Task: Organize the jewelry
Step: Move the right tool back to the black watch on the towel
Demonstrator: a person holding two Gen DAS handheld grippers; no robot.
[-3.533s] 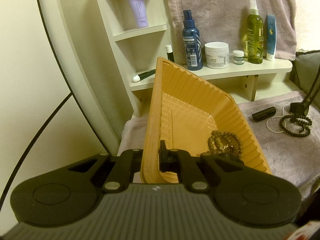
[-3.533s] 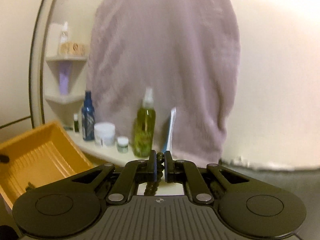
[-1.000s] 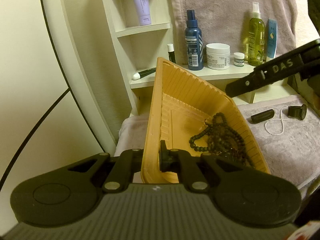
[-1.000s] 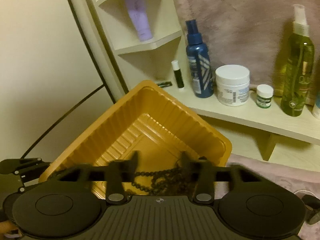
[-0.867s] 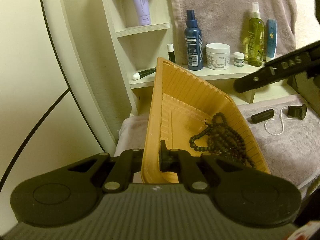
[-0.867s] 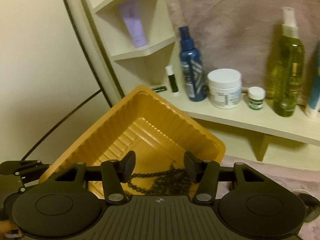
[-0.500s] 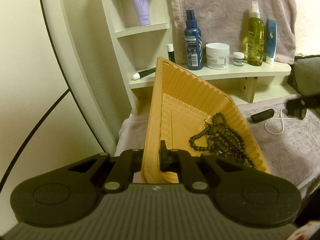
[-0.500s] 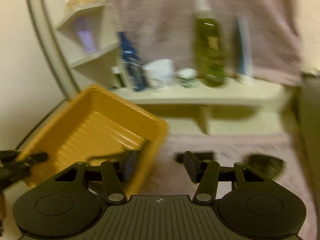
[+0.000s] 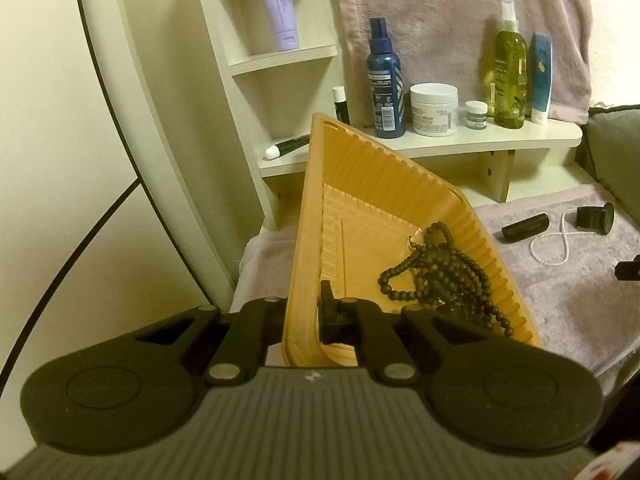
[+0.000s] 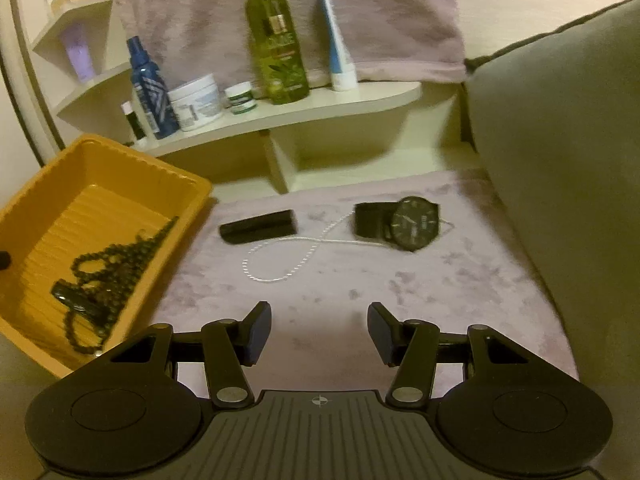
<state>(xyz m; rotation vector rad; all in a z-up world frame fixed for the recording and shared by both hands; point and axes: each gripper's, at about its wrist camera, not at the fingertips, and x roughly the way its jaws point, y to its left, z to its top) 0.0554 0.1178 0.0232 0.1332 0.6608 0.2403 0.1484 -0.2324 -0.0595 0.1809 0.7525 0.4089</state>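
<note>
The left tongs [image 9: 304, 312] are pinching the ribbed orange plastic tray's [image 9: 360, 184] wall; dark bead strands [image 9: 436, 272] are lying inside. The right tongs [image 10: 319, 332] are hovering spread; one white bead necklace [image 10: 280, 256], one black wristwatch [image 10: 412, 222] and one black bar [image 10: 260, 227] are lying outside on the mauve cloth [image 10: 440, 288].

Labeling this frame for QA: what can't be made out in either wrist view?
- Left wrist: watch seen edge-on, dial hidden.
- Left wrist: left gripper outer finger behind orange tray wall.
- Right wrist: beads smeared; the dark piece among them unidentifiable.
- Both: jar label print too small.
</note>
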